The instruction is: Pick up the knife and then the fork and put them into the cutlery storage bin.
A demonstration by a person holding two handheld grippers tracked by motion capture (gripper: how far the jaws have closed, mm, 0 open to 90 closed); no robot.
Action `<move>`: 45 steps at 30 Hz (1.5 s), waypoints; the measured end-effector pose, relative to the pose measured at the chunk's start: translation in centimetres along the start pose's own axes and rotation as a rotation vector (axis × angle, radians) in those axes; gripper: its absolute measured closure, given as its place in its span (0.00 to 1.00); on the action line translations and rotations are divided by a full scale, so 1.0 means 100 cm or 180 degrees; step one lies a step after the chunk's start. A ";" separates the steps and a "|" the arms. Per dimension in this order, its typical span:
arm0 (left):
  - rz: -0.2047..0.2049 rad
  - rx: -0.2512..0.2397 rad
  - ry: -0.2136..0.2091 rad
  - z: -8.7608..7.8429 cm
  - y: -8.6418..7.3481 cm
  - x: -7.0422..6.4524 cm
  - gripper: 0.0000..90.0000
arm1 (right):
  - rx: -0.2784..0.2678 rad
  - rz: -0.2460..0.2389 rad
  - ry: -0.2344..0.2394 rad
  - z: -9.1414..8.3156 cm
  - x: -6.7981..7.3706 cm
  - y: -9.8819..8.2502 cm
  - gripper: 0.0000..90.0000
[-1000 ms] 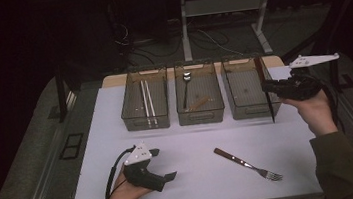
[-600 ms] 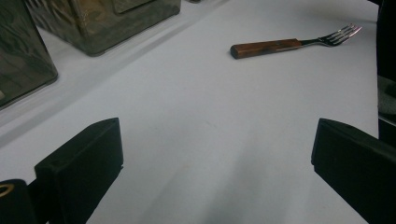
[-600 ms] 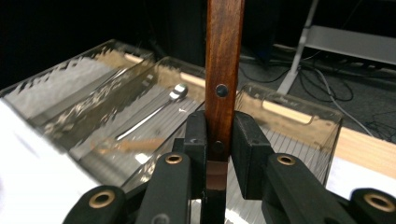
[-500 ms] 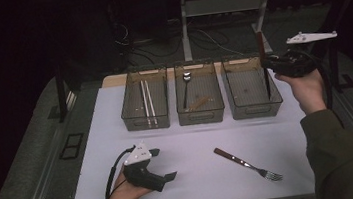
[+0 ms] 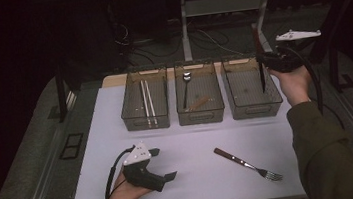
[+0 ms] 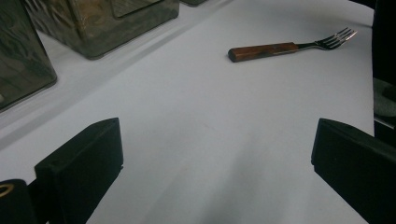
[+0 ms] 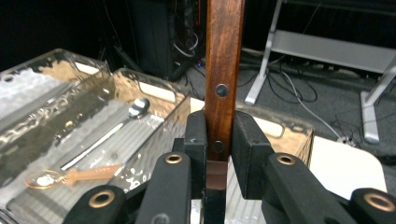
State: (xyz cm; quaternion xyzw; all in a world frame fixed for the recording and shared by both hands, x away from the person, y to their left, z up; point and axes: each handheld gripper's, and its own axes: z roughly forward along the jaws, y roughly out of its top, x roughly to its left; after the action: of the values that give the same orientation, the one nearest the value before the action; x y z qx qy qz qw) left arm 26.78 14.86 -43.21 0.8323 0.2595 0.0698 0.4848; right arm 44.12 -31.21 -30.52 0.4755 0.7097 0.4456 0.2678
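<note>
In the high view my right gripper [image 5: 264,61] hangs over the right clear bin [image 5: 240,111], shut on a wooden-handled knife [image 5: 261,72]. The knife stands upright, handle up and blade pointing down into the bin. Seen from the right gripper view, the black pads of my right gripper [image 7: 219,140] clamp the lower, riveted end of the knife's brown handle [image 7: 225,70]. My left gripper [image 5: 164,164] rests on the white table [image 5: 194,142] near its front left, jaws wide open on nothing. A wooden-handled fork [image 5: 244,163] lies at the front right; the left gripper view shows the fork [image 6: 285,46] beyond the open left gripper [image 6: 215,158].
Three clear bins stand in a row at the back of the table. The left bin [image 5: 130,116] holds chopsticks [image 5: 147,103]. The middle bin [image 5: 201,116] holds a metal spoon [image 5: 185,86] and a small orange spoon [image 5: 199,102]. Cables and table legs fill the dark floor behind.
My right hand has carried the upright knife away from me and leftward, from beside the right bin to over it. The left gripper and the fork have stayed put.
</note>
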 end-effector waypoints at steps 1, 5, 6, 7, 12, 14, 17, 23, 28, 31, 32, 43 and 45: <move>0.0001 -0.0001 -0.0001 0.000 0.000 0.000 0.01 | 0.0014 0.0005 0.0001 0.003 0.000 -0.003 0.85; 0.0000 -0.0007 -0.0002 0.000 0.000 0.000 0.01 | 0.0095 0.0050 0.0006 0.011 -0.002 -0.014 0.85; 0.0003 -0.0009 -0.0003 0.000 0.000 0.000 0.01 | 0.0114 0.0061 0.0011 0.013 -0.002 -0.017 0.85; -0.0001 -0.0013 -0.0004 0.000 0.000 0.000 0.01 | 0.0138 0.0067 0.0001 0.015 -0.003 -0.020 0.85; 0.0010 -0.0012 0.0005 0.000 0.000 0.001 0.01 | 0.0203 0.0123 -0.0001 0.018 -0.006 -0.032 0.85; 0.0015 -0.0013 0.0016 0.000 0.000 0.001 0.01 | 0.0227 0.0128 -0.0005 0.019 -0.007 -0.036 0.85; 0.0040 -0.0023 0.0018 0.000 0.000 0.004 0.01 | 0.0264 0.0156 0.0000 0.020 -0.009 -0.043 0.85; 0.0040 -0.0009 0.0036 0.003 -0.004 0.017 0.01 | 0.0320 0.0191 0.0005 0.025 -0.010 -0.056 0.85; 0.0048 -0.0016 0.0025 0.003 -0.004 0.017 0.01 | 0.0376 0.0208 0.0008 0.027 -0.011 -0.063 0.85; 0.0051 -0.0001 0.0025 0.004 -0.004 0.016 0.01 | 0.0425 0.0216 0.0016 0.028 -0.011 -0.068 0.85; 0.0053 -0.0001 0.0028 0.004 -0.004 0.016 0.01 | 0.0447 0.0218 0.0013 0.029 -0.011 -0.070 0.85; 0.0064 0.0007 0.0023 0.004 -0.004 0.013 0.01 | 0.0577 0.0207 -0.0015 0.040 -0.012 -0.070 0.85; 0.0066 0.0007 0.0021 0.004 -0.004 0.013 0.01 | 0.0615 0.0183 -0.0061 0.044 -0.011 -0.069 0.82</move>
State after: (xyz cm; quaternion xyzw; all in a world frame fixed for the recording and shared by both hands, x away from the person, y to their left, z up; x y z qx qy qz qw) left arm 27.92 15.39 -43.92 0.8353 0.2525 0.0773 0.4823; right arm 45.10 -31.61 -38.70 0.5236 0.7327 0.3781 0.2145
